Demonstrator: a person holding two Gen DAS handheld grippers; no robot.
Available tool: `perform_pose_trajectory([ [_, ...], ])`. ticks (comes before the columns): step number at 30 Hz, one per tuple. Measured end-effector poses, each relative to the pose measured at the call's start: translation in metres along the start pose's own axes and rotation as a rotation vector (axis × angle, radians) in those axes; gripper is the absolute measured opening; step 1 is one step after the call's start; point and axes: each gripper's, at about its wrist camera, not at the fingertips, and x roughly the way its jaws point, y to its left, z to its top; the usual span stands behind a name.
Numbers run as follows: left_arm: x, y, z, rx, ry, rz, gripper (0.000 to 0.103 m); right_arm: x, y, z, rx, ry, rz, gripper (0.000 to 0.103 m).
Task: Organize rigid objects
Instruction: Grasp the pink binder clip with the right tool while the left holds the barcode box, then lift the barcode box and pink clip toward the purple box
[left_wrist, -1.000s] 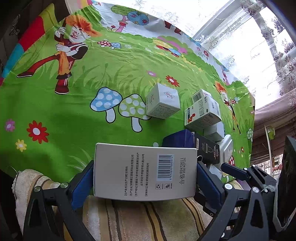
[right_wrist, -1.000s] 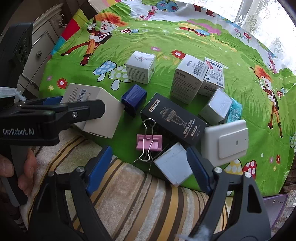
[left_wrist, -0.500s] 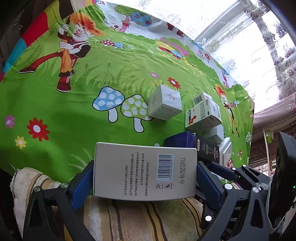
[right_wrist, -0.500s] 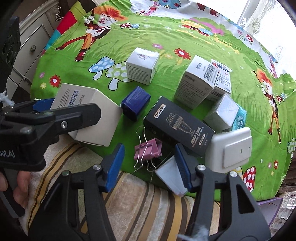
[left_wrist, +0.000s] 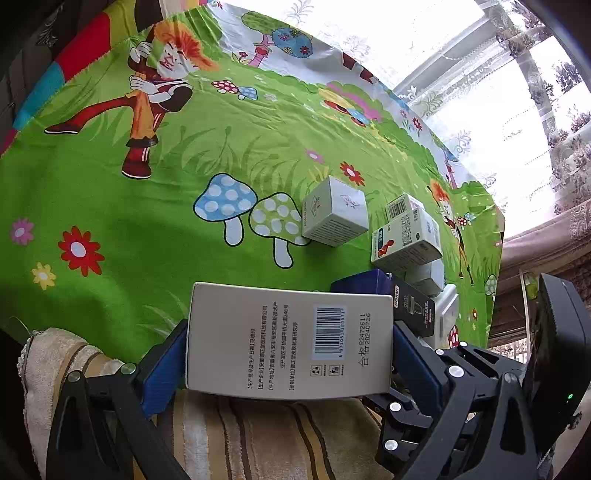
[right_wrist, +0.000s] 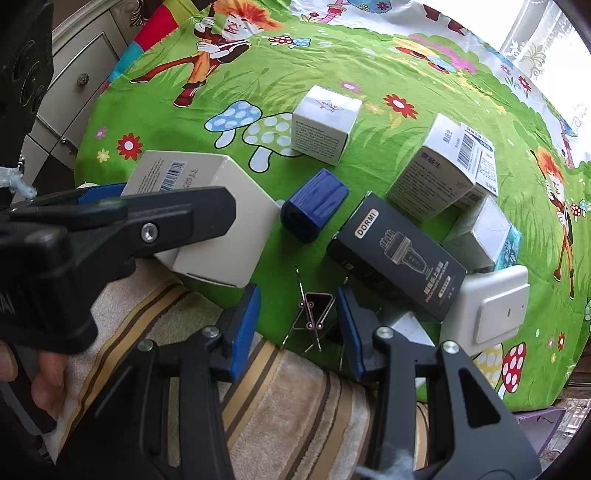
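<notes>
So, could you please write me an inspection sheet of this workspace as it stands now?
Surface: green cartoon tablecloth, with a striped towel at the near edge.
Job's things: grey box in the left gripper; pink binder clip between the right gripper's fingers, which do not visibly touch it.
Clutter: blue case, black box, white cube box, barcode box, white switch.
Grippers: left gripper shut on the grey box; right gripper open.
Cables: nothing seen.
Surroundings: drawers to the left, curtained window beyond.
</notes>
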Motion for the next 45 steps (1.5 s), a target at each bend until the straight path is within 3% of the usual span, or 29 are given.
perform_pose_trajectory([
  [9,0.000,0.002,0.001,-0.012,-0.005,-0.010,0.102,0.007,0.001,0.001,-0.001,0.019,0.017,0.029],
  [17,-0.002,0.005,0.000,-0.026,-0.018,-0.009,0.101,0.002,0.005,-0.001,-0.020,-0.005,0.022,0.022],
  [28,-0.030,0.004,-0.007,-0.050,-0.117,-0.027,0.101,-0.054,-0.019,-0.024,0.082,-0.186,0.091,0.022],
  [39,-0.050,-0.060,-0.041,0.061,-0.120,-0.138,0.101,-0.118,-0.055,-0.089,0.176,-0.343,0.065,0.022],
  [45,-0.045,-0.113,-0.068,0.151,-0.059,-0.216,0.101,-0.138,-0.086,-0.136,0.254,-0.388,0.028,0.022],
])
